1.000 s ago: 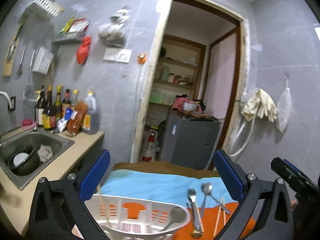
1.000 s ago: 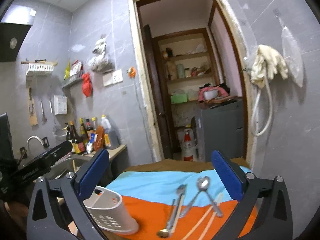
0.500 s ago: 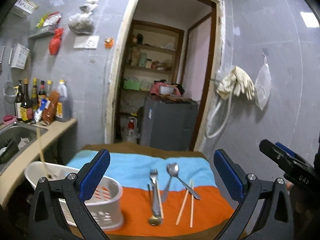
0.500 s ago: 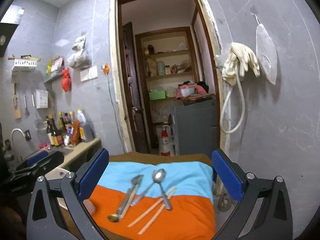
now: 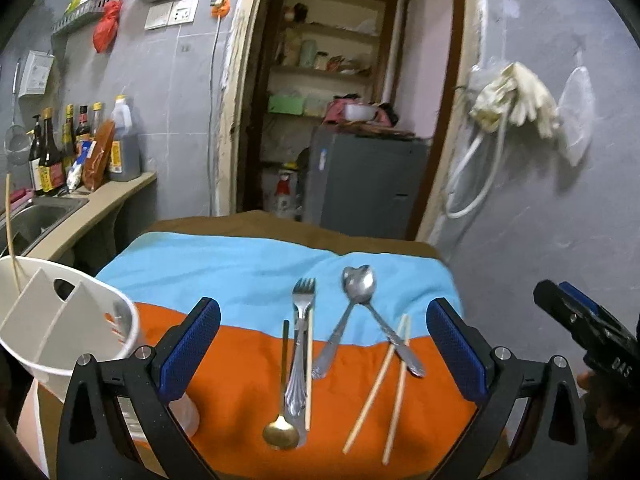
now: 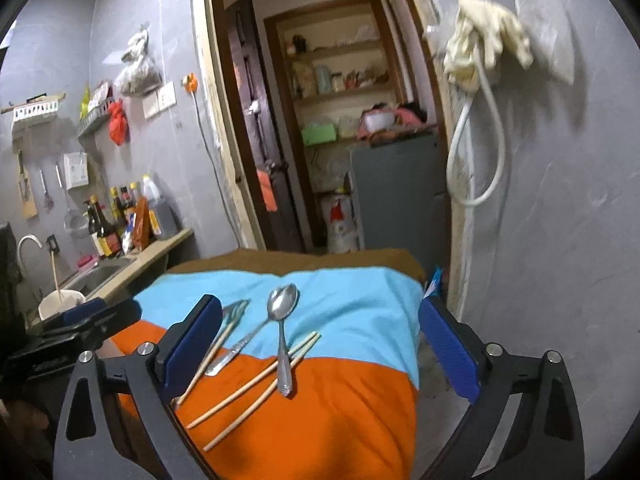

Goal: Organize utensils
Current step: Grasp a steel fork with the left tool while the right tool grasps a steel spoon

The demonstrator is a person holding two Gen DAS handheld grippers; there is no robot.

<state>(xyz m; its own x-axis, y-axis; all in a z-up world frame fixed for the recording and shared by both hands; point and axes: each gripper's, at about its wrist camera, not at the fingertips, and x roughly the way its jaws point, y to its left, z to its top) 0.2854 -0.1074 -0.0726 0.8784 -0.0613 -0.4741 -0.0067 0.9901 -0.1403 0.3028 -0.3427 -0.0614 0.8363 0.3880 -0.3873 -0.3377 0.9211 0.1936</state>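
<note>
Grey-tiled kitchen, doorway to a pantry behind; bench (image 5: 248, 248) under a blue/orange cloth (image 5: 224, 264) carries the utensils, probably laid flat and spaced so each can be picked singly. White divided caddy (image 5: 60, 320) sits at bench's left edge, one chopstick (image 5: 11, 236) already standing in it. Laid on cloth: fork (image 5: 301, 332), two crossed silver spoons (image 5: 358, 292), gold spoon (image 5: 282, 408), loose chopsticks (image 5: 394, 384). Left tool (image 5: 324, 352) spread wide, nothing between the pads, aimed at the fork group. Right tool (image 6: 320, 348) also spread, empty, jaws just eased in slightly, over the crossed spoons. Readable text: only "DAS" on right tool's body, partial
</note>
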